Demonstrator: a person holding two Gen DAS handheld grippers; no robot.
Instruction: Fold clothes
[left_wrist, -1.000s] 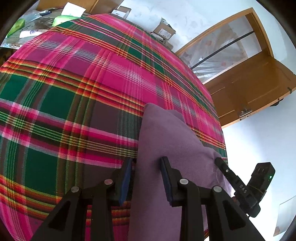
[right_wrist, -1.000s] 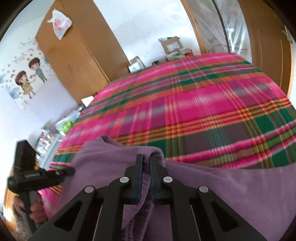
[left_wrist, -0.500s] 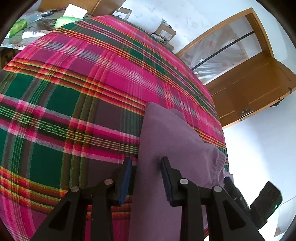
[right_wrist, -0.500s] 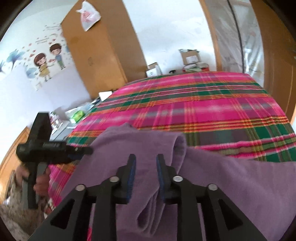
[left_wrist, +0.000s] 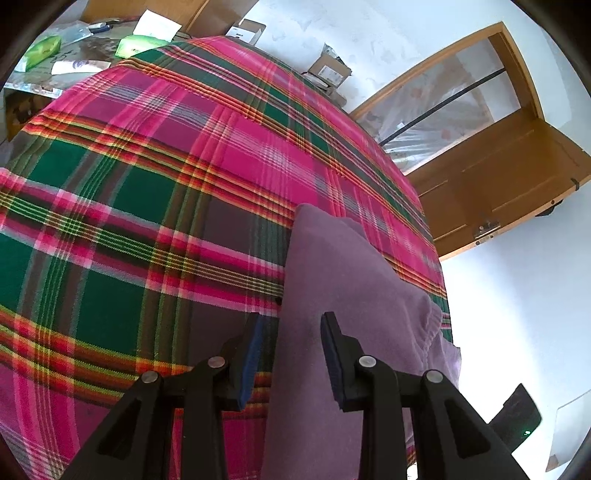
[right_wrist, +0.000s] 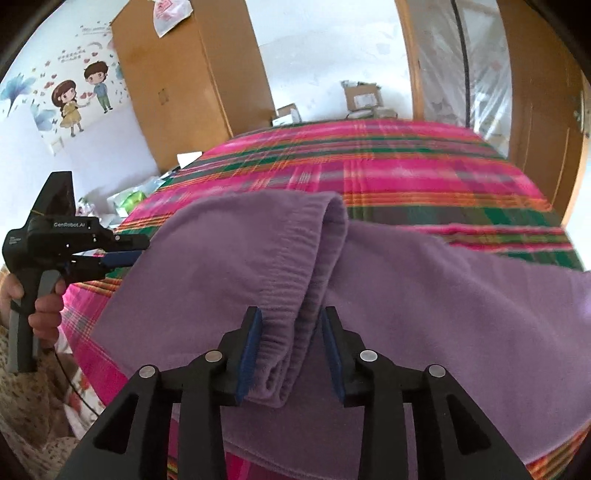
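Note:
A purple fleece garment (right_wrist: 424, 306) lies on the pink and green plaid bed cover (right_wrist: 388, 166), one part folded over the rest, with an elastic hem (right_wrist: 295, 258) on top. My right gripper (right_wrist: 291, 343) is open, its jaws on either side of the hem fold, holding nothing. My left gripper (left_wrist: 291, 347) is open over the garment's left edge (left_wrist: 332, 295). It also shows at the left of the right wrist view (right_wrist: 122, 254), held by a hand beside the cloth.
A wooden wardrobe (right_wrist: 192, 85) and cardboard boxes (right_wrist: 360, 98) stand beyond the bed. An open wooden door (left_wrist: 498, 184) is at the right. A cluttered side table (left_wrist: 74, 55) sits at the bed's far left corner.
My right gripper opened and let go of the purple hem fold, then drew back. The fold now lies flat. My left gripper stayed open and barely moved.

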